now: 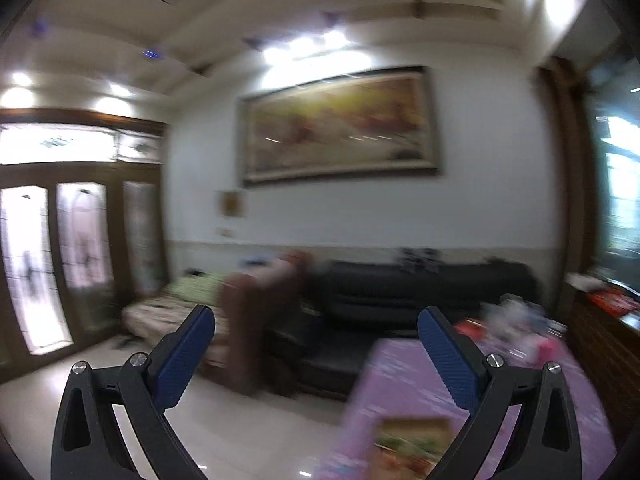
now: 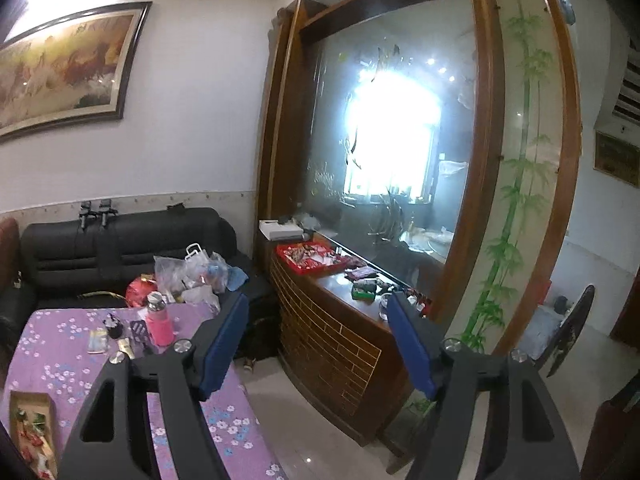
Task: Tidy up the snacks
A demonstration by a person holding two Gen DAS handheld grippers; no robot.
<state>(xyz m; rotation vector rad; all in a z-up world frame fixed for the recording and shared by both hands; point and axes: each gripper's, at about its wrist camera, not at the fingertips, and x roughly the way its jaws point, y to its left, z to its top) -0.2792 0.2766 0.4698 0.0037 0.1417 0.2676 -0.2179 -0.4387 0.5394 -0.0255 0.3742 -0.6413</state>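
Note:
My left gripper (image 1: 316,316) is open and empty, held high and pointing across the room; the view is blurred. Below it lies a cardboard snack box (image 1: 412,444) on a table with a purple floral cloth (image 1: 400,384). My right gripper (image 2: 318,300) is open and empty, above the table's right edge. The same snack box (image 2: 32,428) with colourful wrapped snacks sits at the table's near left. The purple cloth (image 2: 60,360) also carries a pink bottle (image 2: 159,320), small packets (image 2: 98,340) and a heap of plastic bags (image 2: 192,276).
A black sofa (image 2: 80,248) stands behind the table. A wooden brick-pattern counter (image 2: 332,340) with a red tray of items (image 2: 308,258) is at the right, under a large glass panel. A brown chair (image 1: 260,320) and glass doors (image 1: 52,264) are at the left.

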